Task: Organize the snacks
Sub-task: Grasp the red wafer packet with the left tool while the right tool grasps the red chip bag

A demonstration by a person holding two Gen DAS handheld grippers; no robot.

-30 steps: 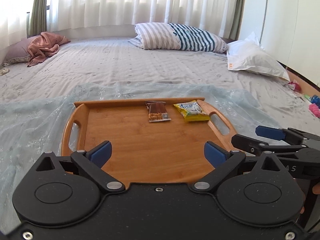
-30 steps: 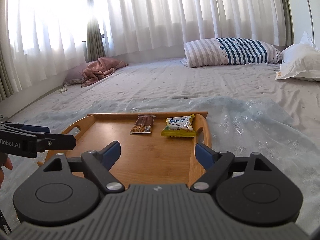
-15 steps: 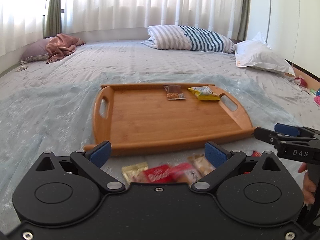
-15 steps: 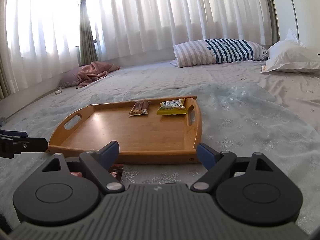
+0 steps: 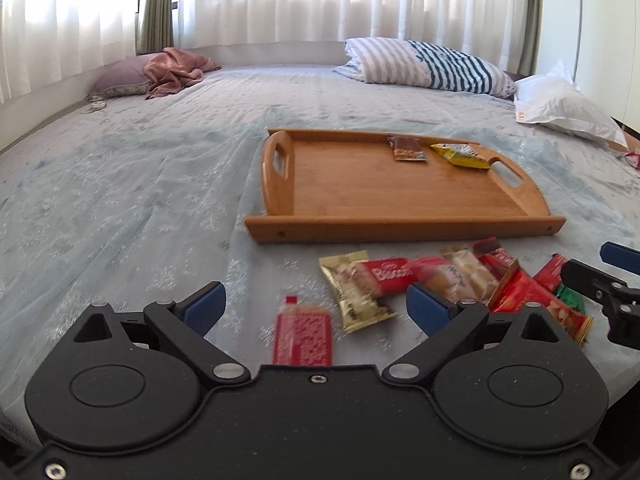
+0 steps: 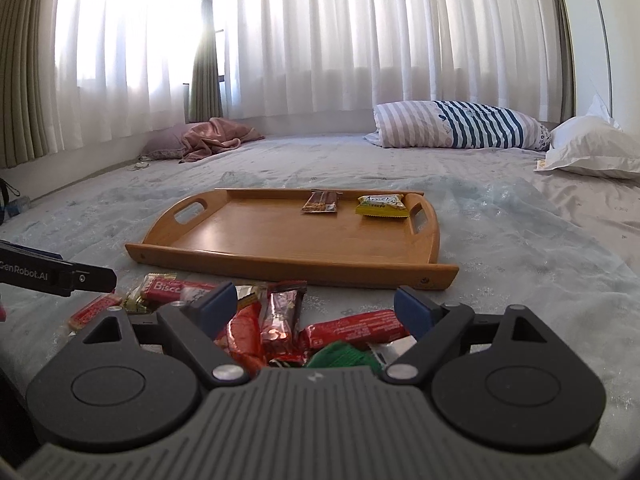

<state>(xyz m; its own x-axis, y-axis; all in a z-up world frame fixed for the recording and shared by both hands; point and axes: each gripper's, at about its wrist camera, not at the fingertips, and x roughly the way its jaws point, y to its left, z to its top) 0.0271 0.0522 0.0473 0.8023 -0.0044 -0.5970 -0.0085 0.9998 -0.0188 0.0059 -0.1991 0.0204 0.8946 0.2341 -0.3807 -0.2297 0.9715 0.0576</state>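
Left gripper (image 5: 314, 304): I hold its jaws wide; they have just been closing slightly, gripping nothing.
Red wafer packet (image 5: 303, 336): lies on the bed between my left fingers, long axis pointing away from me; my left hand is nearer it.
Snack pile (image 6: 280, 320): on the cover, just before the tray.
Tray (image 5: 400, 224): beyond the pile, two packets at its far edge.
Right gripper (image 6: 316, 308): jaws wide, empty, over the pile.

Honey-brown tray (image 5: 400, 200), yellow packet (image 5: 460, 156), blue-striped pillow (image 5: 432, 66).
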